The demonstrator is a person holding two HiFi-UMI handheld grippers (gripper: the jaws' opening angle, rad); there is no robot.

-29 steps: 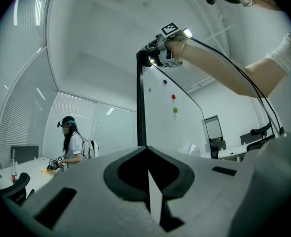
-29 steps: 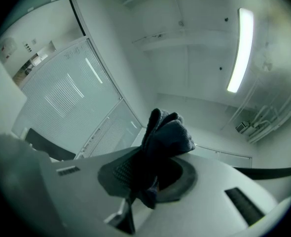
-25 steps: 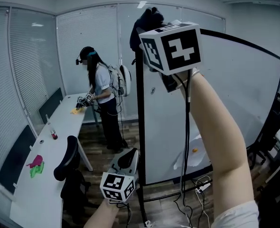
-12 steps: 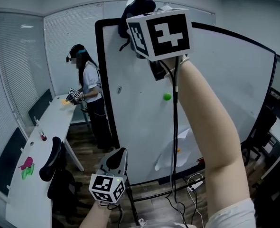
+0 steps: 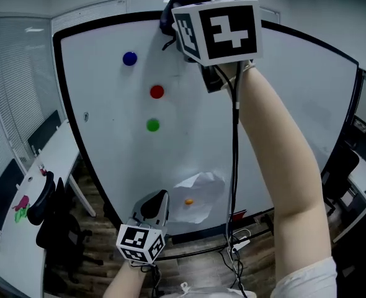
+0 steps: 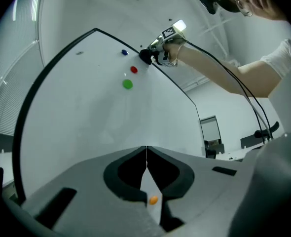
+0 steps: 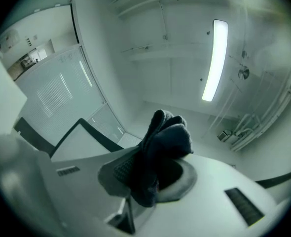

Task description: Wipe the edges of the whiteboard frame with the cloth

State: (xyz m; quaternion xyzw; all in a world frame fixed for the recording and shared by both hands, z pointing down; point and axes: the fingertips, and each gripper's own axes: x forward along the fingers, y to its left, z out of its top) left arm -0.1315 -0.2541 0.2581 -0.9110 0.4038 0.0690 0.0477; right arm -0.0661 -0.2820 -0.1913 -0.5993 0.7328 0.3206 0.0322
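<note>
Pinches a dark cloth (image 7: pixel 163 147) between the pads of the right gripper (image 7: pixel 153 181), the jaws parted only by the bunched fabric. Shows a soft, nubbly weave, folded into thick lobes that bulge past the fingertips. Holds that cloth at the top edge of the thin black whiteboard frame (image 5: pixel 62 85), up and to the right of the blue magnet (image 5: pixel 129 58), at the end of a bare arm stretched high. Cannot tell from any view whether fabric and frame actually touch.

Presses the smooth grey jaws of the left gripper (image 6: pixel 146 157) tip to tip, with nothing between them, low before the bottom edge of the whiteboard (image 5: pixel 282 104). Leaves only a narrow slit below the closed tips, and through it a glimpse of a small orange magnet (image 6: pixel 153 200).

Takes in a glossy white board with rounded frame corners. Counts three round magnets in a loose column on the board's upper left: blue on top, a red magnet (image 5: pixel 157 92) below it, a green magnet (image 5: pixel 152 125) lower again. Finds a crumpled white paper sheet (image 5: pixel 201 188) near the board's bottom edge, with the orange dot on it. Trails a black cable (image 5: pixel 234 166) down along the raised forearm, in front of the board.
</note>
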